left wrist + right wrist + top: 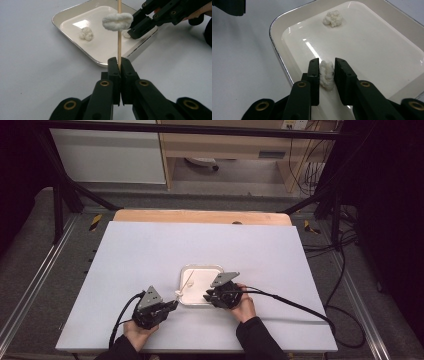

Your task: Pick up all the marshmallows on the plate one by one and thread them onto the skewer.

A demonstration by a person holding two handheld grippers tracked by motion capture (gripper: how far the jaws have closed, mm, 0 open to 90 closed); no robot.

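in the high view a white tray (201, 270) sat near the middle of the pale table (150, 250), toward the person's side, with wide bare surface on the far, left and right sides and a narrower strip before the near edge. two grippers worked there: the left gripper (172, 304) just off the tray's near-left corner, the right gripper (207, 296) over the tray's near rim. one thin wooden skewer (187, 283) ran from the left gripper out over the tray, its long axis slanting away and to the right.

in the left gripper view the left gripper (119, 65) had its jaws pressed together on the skewer (119, 45), which stood upright in the picture, pointing away from the jaws. one marshmallow (117, 21) was threaded crosswise on it, high up. a second marshmallow (86, 33) lay loose on the tray (62, 17) floor, and a third (126, 34) sat between the right gripper's tips at the tray's right rim.

in the right gripper view the right gripper (326, 67) had its jaws narrowed around one marshmallow (326, 74) near the tray's (277, 27) left wall; the left pad touched it, a slim gap seemed to remain on the right. another marshmallow (333, 18) lay well apart, farther in, with open tray floor to the right.
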